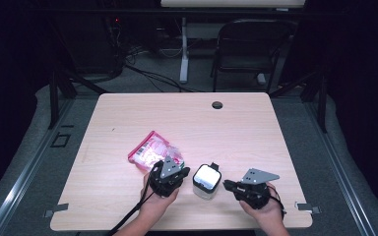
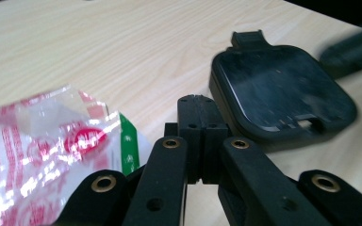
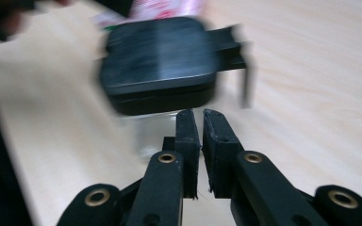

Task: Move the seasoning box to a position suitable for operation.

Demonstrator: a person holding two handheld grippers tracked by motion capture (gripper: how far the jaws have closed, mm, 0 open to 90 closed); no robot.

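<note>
Jaws of the left gripper (image 2: 199,110) are pressed together, empty, beside a crinkled snack packet (image 2: 42,141). Right gripper (image 3: 197,117) jaws stand slightly parted, aimed at the lidded clear jar (image 1: 206,181) between both hands on the tabletop (image 1: 187,123), seemingly ready to grasp it.

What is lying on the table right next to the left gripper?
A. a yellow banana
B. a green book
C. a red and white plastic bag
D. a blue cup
C, because a crinkly red and white plastic bag lies on the table just beside the left gripper, and the left gripper view shows it close by its shut jaws.
</note>
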